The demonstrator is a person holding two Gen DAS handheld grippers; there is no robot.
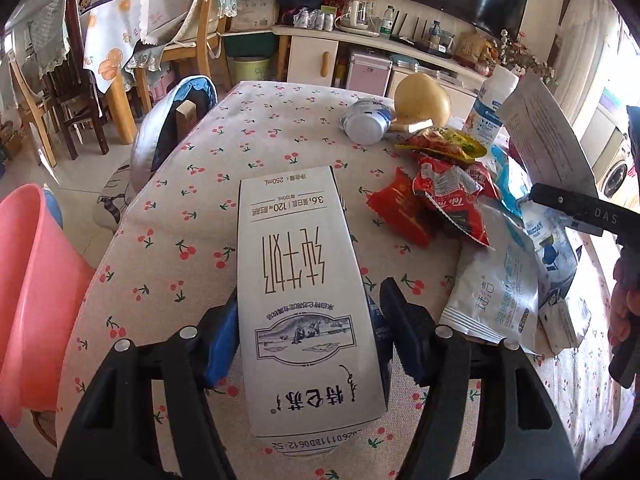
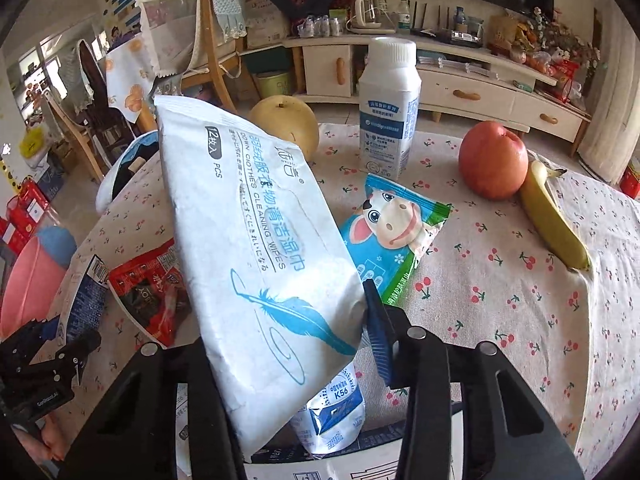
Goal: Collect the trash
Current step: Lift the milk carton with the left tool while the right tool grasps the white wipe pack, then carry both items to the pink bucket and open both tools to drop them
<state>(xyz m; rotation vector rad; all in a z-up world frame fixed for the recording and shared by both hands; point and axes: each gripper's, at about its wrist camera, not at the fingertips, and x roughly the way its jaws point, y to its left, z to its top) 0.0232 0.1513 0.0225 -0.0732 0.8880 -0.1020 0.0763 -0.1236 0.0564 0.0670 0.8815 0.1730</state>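
left tool (image 1: 306,316): milk carton (image 1: 298,280) gripped | table edge (image 1: 132,216): bin (image 1: 36,280) beside

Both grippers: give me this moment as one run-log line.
left gripper: shut on milk carton | right gripper: shut on wipes pack, lifted off table | pink bin: beside table

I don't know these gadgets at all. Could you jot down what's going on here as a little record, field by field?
Place: table with cherry-print cloth
Left tongs: closed on a white milk carton
Right tongs: closed on a white wet-wipes pack, raised and tilted
Trash on the table: red snack wrappers, cow-print packet, crushed can
Not trash: pear, apple, banana
Upright: white bottle
Bin: pink bucket left of the table
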